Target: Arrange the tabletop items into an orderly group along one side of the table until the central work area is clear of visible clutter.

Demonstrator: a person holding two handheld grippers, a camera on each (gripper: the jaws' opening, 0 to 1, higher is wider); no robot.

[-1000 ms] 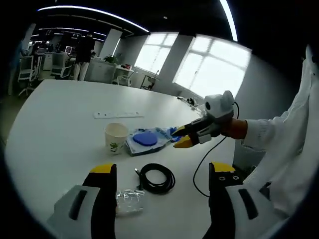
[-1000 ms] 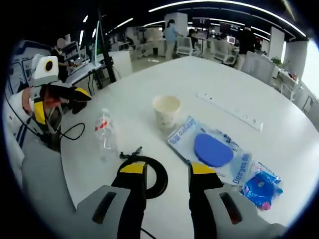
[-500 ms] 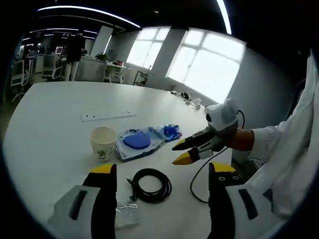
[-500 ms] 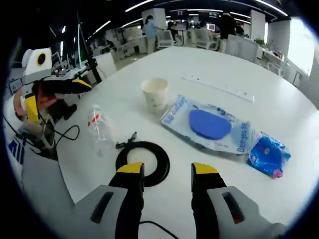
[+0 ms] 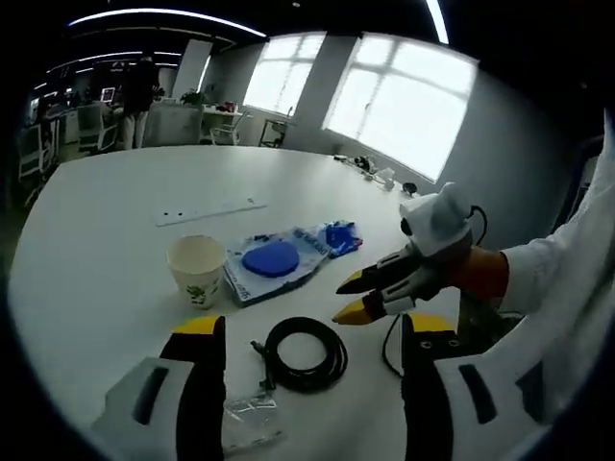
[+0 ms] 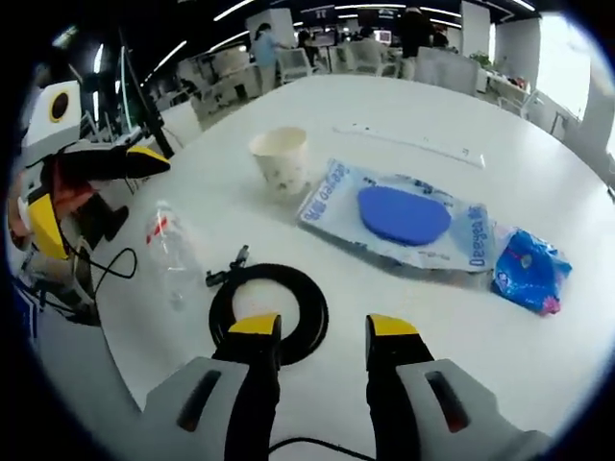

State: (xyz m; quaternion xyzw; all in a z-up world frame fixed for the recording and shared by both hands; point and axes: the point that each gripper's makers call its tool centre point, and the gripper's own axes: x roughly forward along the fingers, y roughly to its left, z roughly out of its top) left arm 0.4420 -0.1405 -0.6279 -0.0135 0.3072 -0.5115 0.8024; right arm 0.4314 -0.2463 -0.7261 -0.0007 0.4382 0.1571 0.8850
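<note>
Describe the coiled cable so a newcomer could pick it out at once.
On the large white table, find the paper cup and the clear plastic packet holding a blue disc. Nearer the camera than both, just ahead of the right claw, lies a black cable wound into a flat ring. It is the only black, ring-shaped item; the clear plastic bottle beside it is see-through.

On the white table [image 5: 106, 192], a coiled black cable [image 5: 306, 353] lies between the left gripper [image 5: 312, 327]'s parted, empty jaws, with a clear plastic bottle [image 5: 250, 420] nearer, by the left jaw. Farther off stand a paper cup [image 5: 197, 270], a clear packet holding a blue disc [image 5: 274, 262] and a blue wrapper [image 5: 339, 236]. The right gripper [image 5: 353, 296] reaches in from the right, jaws slightly apart.
</note>
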